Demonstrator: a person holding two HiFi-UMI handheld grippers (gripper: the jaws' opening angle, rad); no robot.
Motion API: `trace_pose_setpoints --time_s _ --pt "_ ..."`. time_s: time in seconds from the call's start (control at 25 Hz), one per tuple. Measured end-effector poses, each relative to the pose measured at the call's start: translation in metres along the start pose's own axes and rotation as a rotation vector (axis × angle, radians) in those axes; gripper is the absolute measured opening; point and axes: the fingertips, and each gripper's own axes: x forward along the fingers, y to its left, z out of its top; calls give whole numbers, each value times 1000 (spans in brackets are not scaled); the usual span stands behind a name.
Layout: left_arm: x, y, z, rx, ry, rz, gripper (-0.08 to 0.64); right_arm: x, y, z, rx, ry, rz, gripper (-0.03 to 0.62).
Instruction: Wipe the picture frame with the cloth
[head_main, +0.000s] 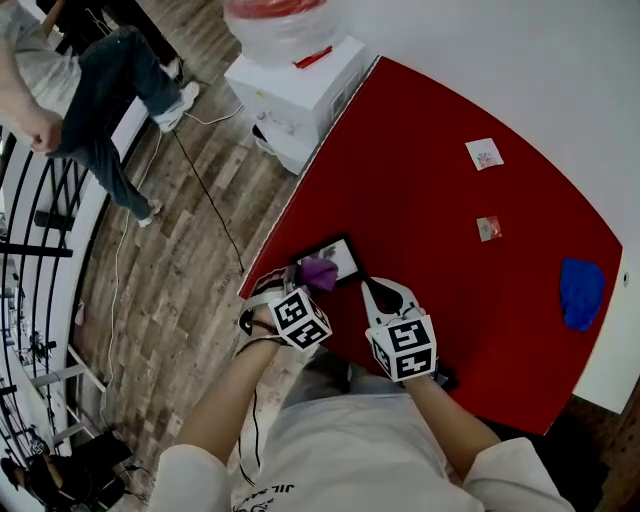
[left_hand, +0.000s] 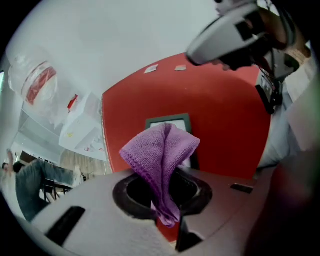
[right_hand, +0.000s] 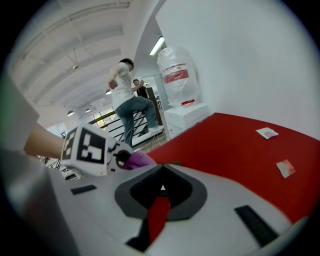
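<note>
at the near-left corner of the red tabletop (head_main: 450, 250), left claw (head_main: 296, 276) clamped on the purple cloth (head_main: 318, 272).

head view: both forearms reach forward side by side. the cloth hangs over the near corner of the black picture frame (head_main: 338, 256), which lies flat by the tabletop's edge. right claw (head_main: 378, 287) sits just right of the frame. a blue cloth (head_main: 581, 292) and two small cards (head_main: 484, 153) lie well apart beyond, and a white dispenser (head_main: 300, 90) stands off the far corner.
left gripper view: the cloth stands bunched and upright between the jaws, with the frame just past it and the right claw at upper right.
right gripper view: jaws together, nothing between them. a person (right_hand: 125, 100) stands behind.
</note>
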Motion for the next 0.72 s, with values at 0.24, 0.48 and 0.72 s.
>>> trace_pose_setpoints --time_s 0.24,0.48,0.72 --pt "16 71 19 -26 42 32 63 -7 -5 -4 19 5 -18 5" --pt "26 50 23 64 76 18 63 -9 -16 -6 45 -3 -38 5" --pt "4 -21 19 226 102 41 63 -9 -23 -6 68 -15 -52 5"
